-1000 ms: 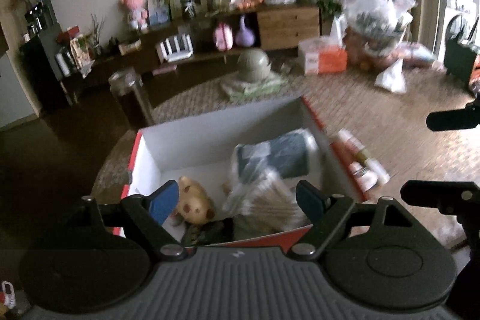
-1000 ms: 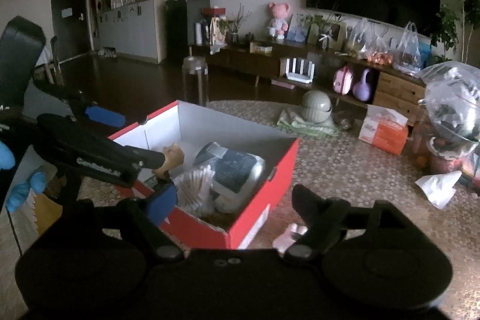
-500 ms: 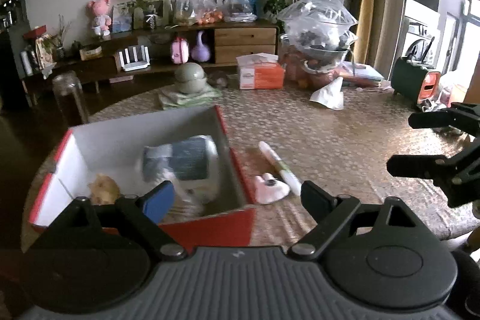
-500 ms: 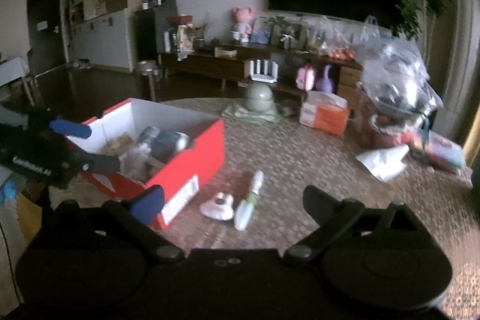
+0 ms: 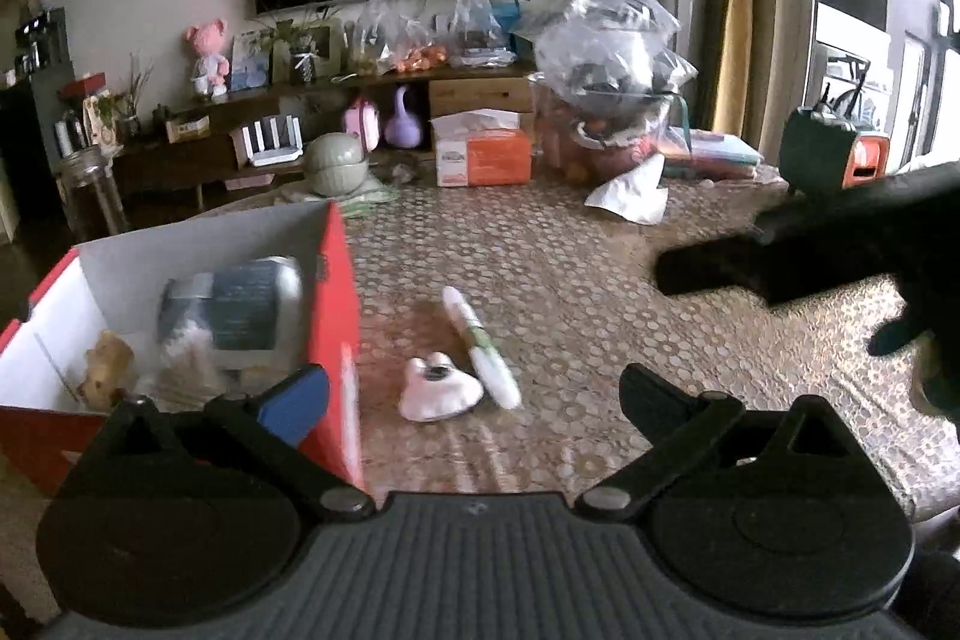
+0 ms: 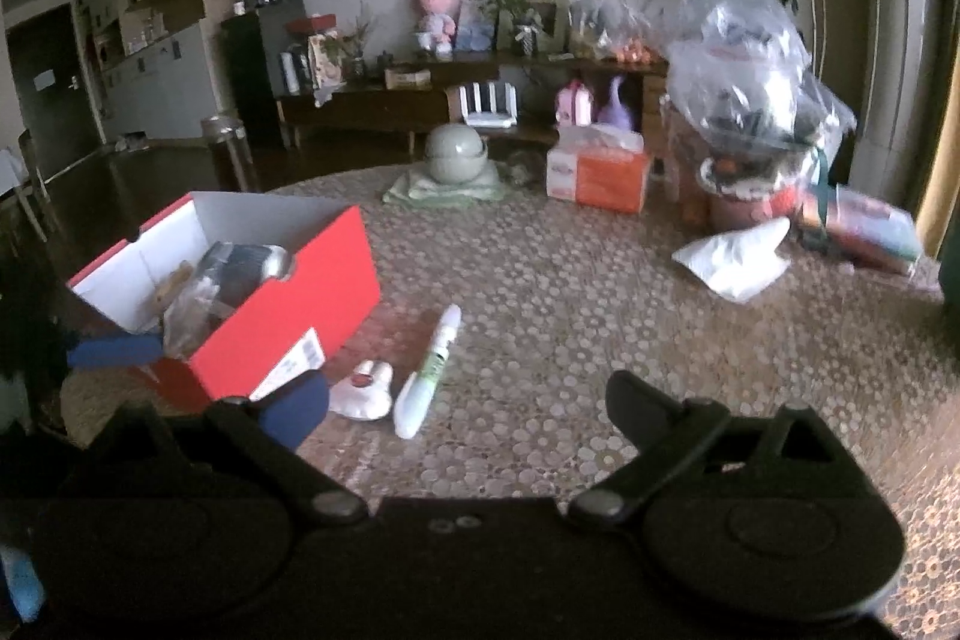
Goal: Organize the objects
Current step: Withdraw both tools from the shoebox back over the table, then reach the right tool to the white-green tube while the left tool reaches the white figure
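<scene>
Both claws have swung away from the red cardboard box (image 5: pixel 336 316), jaws just opened wide and empty, toward the white-green tube (image 5: pixel 480 346) at twelve o'clock, likely boxed next.

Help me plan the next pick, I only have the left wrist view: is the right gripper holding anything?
Observer: No. The right gripper is open. Its jaws have just been opening, with only table showing between them.
Operator: Where is the pen from there?
Observer: The pen lies on the table just ahead of that gripper, toward its blue-padded finger, beside the red box. Nothing touches it.
</scene>
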Available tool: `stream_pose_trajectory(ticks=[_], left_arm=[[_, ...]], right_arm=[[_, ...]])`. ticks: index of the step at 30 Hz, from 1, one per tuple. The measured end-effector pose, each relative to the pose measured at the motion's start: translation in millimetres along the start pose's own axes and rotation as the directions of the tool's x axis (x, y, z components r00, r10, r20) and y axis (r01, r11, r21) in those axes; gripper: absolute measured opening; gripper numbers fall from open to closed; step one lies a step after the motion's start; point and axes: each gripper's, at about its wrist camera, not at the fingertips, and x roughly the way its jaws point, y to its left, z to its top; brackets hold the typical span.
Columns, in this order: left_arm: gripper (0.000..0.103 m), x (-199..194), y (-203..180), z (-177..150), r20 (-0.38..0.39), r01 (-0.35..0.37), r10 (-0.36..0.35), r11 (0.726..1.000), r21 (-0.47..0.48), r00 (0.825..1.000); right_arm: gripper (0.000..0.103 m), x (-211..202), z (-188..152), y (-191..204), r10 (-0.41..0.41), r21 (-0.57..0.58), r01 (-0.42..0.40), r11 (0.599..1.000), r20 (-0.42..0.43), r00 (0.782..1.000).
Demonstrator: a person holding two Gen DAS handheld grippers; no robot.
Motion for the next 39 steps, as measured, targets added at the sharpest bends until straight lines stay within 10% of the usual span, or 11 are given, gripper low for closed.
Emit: stream_pose_trajectory(ticks=[14,39], left_arm=[[0.103,68.8,-33.1,-18.8,-0.028,-0.161,0.158,0.981,-0.112,0.987],[0.103,118.6,-14.8,-29.2,-0.155,-0.271,0.242,0.942,-0.2,0.958]], right_arm=[[0.095,79.9,21.8,-10.4,0.01,-0.033,-0.013,0.999,-0.112,0.994],[0.029,218.1,36.1,19.0,0.032,-0.026,-0.045,0.999,-0.372,0.928]])
